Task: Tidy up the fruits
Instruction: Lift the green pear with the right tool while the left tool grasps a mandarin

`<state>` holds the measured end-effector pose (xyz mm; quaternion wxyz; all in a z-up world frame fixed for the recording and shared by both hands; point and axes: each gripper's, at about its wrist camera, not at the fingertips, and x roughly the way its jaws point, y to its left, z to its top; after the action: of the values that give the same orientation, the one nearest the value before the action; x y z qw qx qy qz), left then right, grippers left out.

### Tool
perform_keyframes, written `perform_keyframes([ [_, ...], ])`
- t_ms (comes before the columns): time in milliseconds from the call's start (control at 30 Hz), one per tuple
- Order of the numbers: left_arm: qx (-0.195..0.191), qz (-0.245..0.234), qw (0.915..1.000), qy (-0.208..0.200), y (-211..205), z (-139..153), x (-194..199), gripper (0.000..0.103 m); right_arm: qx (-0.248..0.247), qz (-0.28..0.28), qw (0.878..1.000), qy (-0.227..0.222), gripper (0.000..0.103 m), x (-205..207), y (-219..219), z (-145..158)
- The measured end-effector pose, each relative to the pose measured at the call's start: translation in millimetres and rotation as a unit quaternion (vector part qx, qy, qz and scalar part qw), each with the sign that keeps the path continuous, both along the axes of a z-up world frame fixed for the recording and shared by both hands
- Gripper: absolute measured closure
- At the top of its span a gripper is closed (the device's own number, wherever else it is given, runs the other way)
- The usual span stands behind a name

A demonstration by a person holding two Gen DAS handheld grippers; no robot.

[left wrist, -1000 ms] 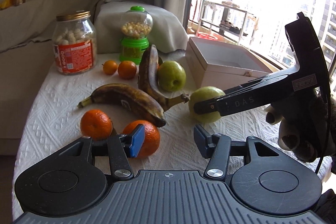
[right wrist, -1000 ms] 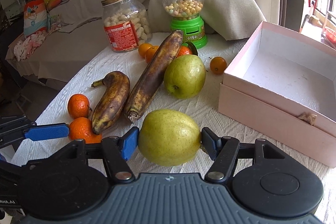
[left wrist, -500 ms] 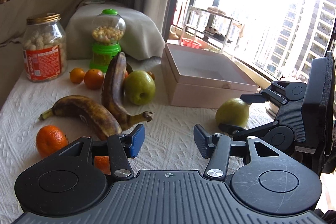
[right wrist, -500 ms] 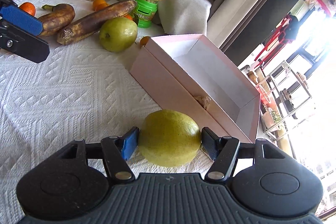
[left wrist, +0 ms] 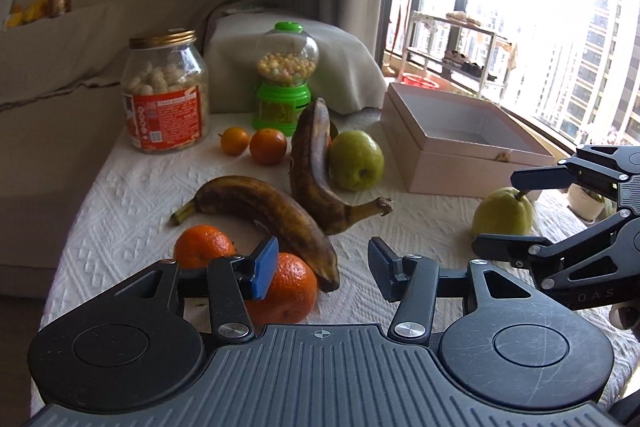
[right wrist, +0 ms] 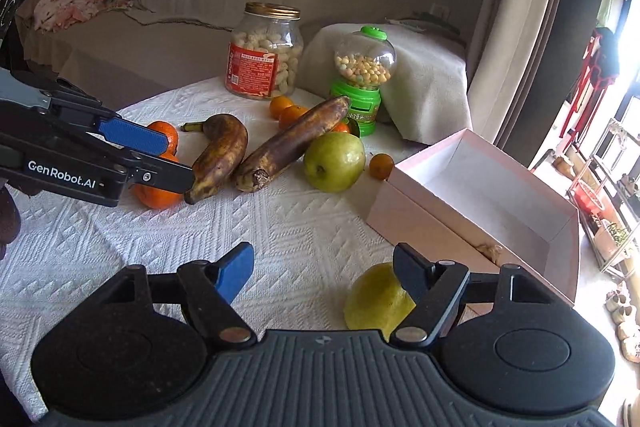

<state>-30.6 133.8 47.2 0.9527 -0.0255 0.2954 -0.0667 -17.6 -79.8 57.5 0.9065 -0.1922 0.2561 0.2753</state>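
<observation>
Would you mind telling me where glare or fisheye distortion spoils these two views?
Left wrist view: the window is blown out white, though the pear and pink box stay readable. Right wrist view: glare only at the right edge; the curtain bows with distortion.

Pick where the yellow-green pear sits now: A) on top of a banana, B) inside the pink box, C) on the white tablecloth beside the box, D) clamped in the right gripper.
C: the pear rests on the tablecloth outside the pink box, and the right gripper is open.
</observation>
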Motion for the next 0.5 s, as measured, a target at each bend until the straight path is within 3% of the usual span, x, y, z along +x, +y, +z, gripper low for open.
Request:
perform_keyframes([
  [200, -0.001, 0.023, 0.9997, 0.012, 12, -1, -5, 0.048, 0.011, -0.036, 0.999, -0.035, 0.022, 1, -11, 13],
  [400, 0.001, 0.048, 0.9984, 0.030, 16, -8, -2, 0.048, 0.025, -0.079, 0.997, 0.010, 0.021, 13, -29, -2],
  [500, 0.001, 0.037, 0.9983, 0.044, 16, -11, -2, 0.048, 0.038, -0.097, 0.994, 0.033, 0.021, 17, -37, -10],
])
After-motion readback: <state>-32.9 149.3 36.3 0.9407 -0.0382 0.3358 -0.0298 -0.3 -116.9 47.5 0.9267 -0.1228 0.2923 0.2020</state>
